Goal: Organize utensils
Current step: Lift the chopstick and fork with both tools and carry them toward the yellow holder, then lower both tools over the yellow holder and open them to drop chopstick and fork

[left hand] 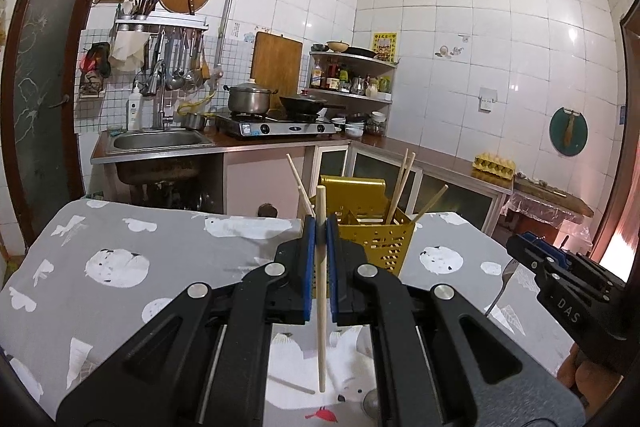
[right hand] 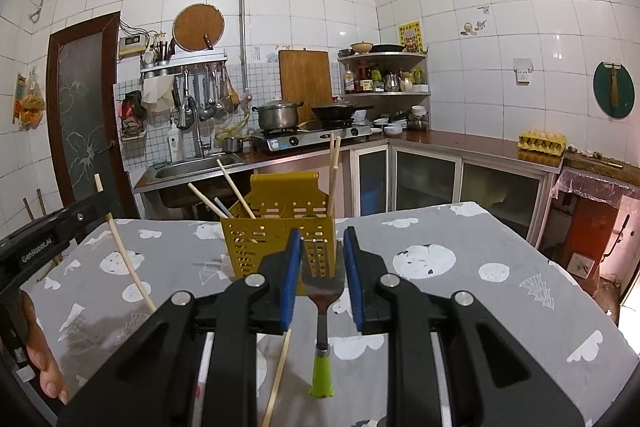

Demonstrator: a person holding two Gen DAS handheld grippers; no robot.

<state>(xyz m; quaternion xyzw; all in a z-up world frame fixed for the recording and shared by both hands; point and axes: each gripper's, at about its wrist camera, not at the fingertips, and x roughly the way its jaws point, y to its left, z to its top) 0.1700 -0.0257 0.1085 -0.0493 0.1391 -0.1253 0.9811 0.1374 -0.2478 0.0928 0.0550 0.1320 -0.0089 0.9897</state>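
A: Left tongs [left hand: 320,227]: blue pads pinched tight on one pale wooden chopstick [left hand: 321,291]; stick near upright, top end above the pads, lower end hanging free above the cloth; hand-held rig, part of a hand [right hand: 40,359] seen at the frame edge in the right wrist view.

B: Right tongs [right hand: 322,255]: jaws only part closed, pads bearing on the two sides of a fork [right hand: 325,287] head; tines point away, toward the holder; green handle [right hand: 322,375] runs back under the rig; cannot tell if the handle rests on the cloth or hangs clear.

A: Noted; outward from there: yellow perforated utensil holder [right hand: 276,227] standing upright on the bench [left hand: 120,251], just beyond both tongs; several chopsticks [right hand: 334,163] already stand in it, leaning at different angles; one more loose chopstick [right hand: 280,371] lies on the cloth beside the fork handle.

B: Bench cover: grey cloth with white round prints; holder sits near its far middle.

A: Beyond: steel sink [left hand: 160,141] with tap, gas hob carrying a lidded pot [left hand: 248,99] and a dark wok [left hand: 306,103]; wooden boards against white tile; corner shelf of bottles; egg tray [left hand: 494,165] on the side counter.
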